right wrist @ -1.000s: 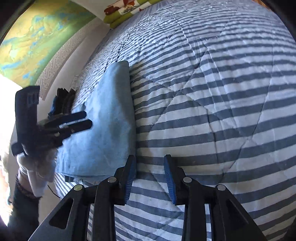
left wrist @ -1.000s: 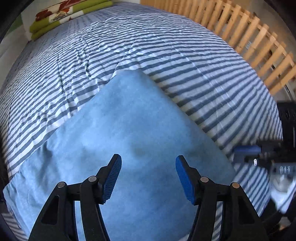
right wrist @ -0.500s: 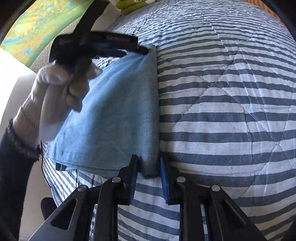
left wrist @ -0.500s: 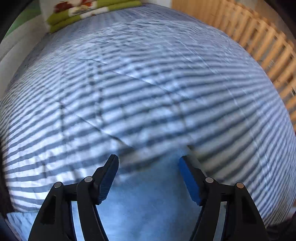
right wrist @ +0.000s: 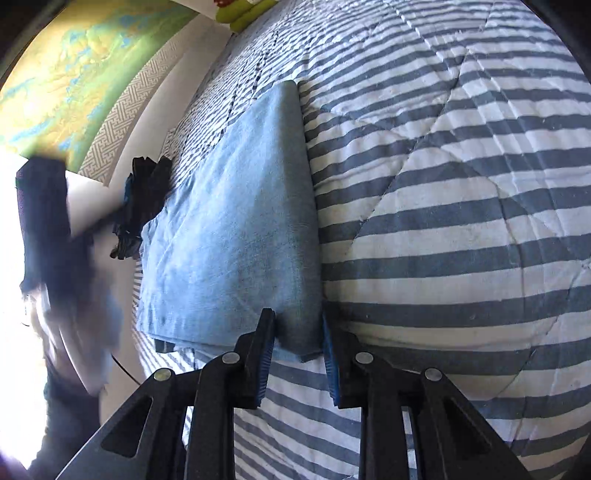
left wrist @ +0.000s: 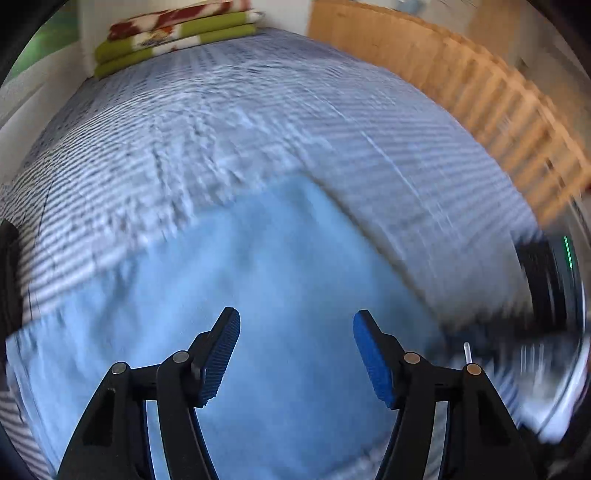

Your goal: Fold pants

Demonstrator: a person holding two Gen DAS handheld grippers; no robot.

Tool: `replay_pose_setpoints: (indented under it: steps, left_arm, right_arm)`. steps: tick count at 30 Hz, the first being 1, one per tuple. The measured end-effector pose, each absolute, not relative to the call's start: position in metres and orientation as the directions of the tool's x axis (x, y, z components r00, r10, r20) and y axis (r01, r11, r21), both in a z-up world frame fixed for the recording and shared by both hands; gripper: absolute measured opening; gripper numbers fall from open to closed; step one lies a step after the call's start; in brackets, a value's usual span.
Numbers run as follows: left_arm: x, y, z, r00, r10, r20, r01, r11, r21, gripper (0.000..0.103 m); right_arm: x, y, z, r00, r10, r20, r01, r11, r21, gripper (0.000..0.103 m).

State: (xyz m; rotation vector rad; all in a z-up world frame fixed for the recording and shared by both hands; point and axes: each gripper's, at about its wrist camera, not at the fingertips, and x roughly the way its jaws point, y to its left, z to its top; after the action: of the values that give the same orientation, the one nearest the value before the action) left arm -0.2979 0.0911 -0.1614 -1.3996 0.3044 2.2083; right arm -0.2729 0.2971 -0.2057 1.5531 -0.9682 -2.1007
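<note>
The light blue pants [right wrist: 236,236] lie folded into a long flat rectangle on the striped quilt [right wrist: 461,206]. My right gripper [right wrist: 297,332] is shut on their near right corner, and the fabric fills the narrow gap between the blue pads. My left gripper [left wrist: 295,332] hangs open over the middle of the pants [left wrist: 258,277] with nothing between its pads; that view is blurred by motion. In the right wrist view the left gripper's black fingers [right wrist: 144,199] show beyond the pants' left edge, with a blurred gloved hand [right wrist: 74,314] behind them.
A folded green and red blanket [left wrist: 173,33] lies at the bed's far end. A wooden slatted rail [left wrist: 491,107] runs along the right side. A wall with a green and yellow picture [right wrist: 74,81] borders the left side of the bed.
My left gripper swung out to the pants' far corner, then came back over their middle, still open. My right gripper moved onto the near right corner and closed on it.
</note>
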Motion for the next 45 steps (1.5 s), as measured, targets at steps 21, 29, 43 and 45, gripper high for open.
replay_pose_setpoints:
  steps: [21, 29, 43, 45]
  left_arm:
    - [-0.218, 0.179, -0.206, -0.516, 0.167, -0.84, -0.554, -0.813, 0.178, 0.016]
    - [-0.204, 0.161, -0.185, -0.506, 0.27, -0.819, -0.587, -0.803, 0.098, 0.012]
    - [-0.185, 0.027, -0.13, -0.542, 0.189, -0.819, -0.447, -0.89, 0.091, 0.033]
    - [-0.21, -0.017, -0.133, -0.587, 0.043, -0.809, -0.293, -0.942, 0.163, 0.031]
  right_arm:
    - [-0.285, 0.308, -0.176, -0.397, -0.731, -0.554, -0.091, -0.57, 0.817, 0.013]
    - [-0.324, 0.319, -0.182, -0.444, -0.701, -0.558, -0.158, -0.552, 0.819, 0.049]
    - [-0.346, 0.293, -0.203, -0.4, -0.685, -0.609, -0.213, -0.576, 0.789, 0.015]
    - [-0.343, 0.294, -0.197, -0.415, -0.69, -0.592, -0.186, -0.573, 0.798, 0.015]
